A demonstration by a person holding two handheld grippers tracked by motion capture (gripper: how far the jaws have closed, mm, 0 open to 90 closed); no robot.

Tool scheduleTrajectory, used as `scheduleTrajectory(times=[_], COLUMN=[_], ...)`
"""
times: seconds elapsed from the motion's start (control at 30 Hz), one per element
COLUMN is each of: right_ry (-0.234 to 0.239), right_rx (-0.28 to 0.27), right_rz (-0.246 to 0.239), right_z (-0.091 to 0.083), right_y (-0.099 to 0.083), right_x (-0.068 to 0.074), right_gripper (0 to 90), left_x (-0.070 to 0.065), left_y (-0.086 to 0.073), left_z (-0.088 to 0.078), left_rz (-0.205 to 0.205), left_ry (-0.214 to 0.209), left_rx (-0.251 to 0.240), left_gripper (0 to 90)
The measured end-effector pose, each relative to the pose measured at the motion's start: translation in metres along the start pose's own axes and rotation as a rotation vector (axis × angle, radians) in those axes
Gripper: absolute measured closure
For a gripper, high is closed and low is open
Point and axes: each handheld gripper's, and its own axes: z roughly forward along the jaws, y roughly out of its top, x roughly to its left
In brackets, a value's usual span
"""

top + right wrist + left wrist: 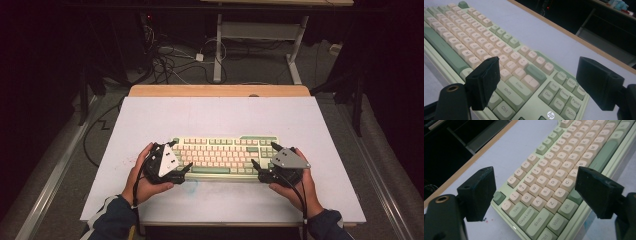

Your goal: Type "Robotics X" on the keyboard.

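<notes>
Both open claws straddle the keyboard (pixel 225 154) ends on the white board (pixel 220 117).

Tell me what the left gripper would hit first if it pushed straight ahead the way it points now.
Most likely the keyboard. The left gripper stands open with its jaws straddling the keyboard's left end, letter keys lying between them. Depth is unclear, but going on it would probably meet the keycaps or the case edge first.
</notes>
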Motion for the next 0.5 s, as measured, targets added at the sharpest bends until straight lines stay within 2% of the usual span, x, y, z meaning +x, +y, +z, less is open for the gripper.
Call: scheduleTrajectory(times=[0.33, 0.5], right_ry=[-0.005, -0.006], right_rx=[-0.002, -0.004], right_rz=[-0.005, -0.007], right_z=[-0.007, -0.011], right_y=[0.0, 0.0], right_x=[-0.002, -0.003], right_gripper=[20.1, 20.1], left_x=[0.0, 0.001], left_y=[0.002, 0.002], left_z=[-0.007, -0.011], left_rz=[-0.002, 0.009], left_ry=[-0.005, -0.005], left_rx=[-0.01, -0.011], left_gripper=[16.0, 15.9])
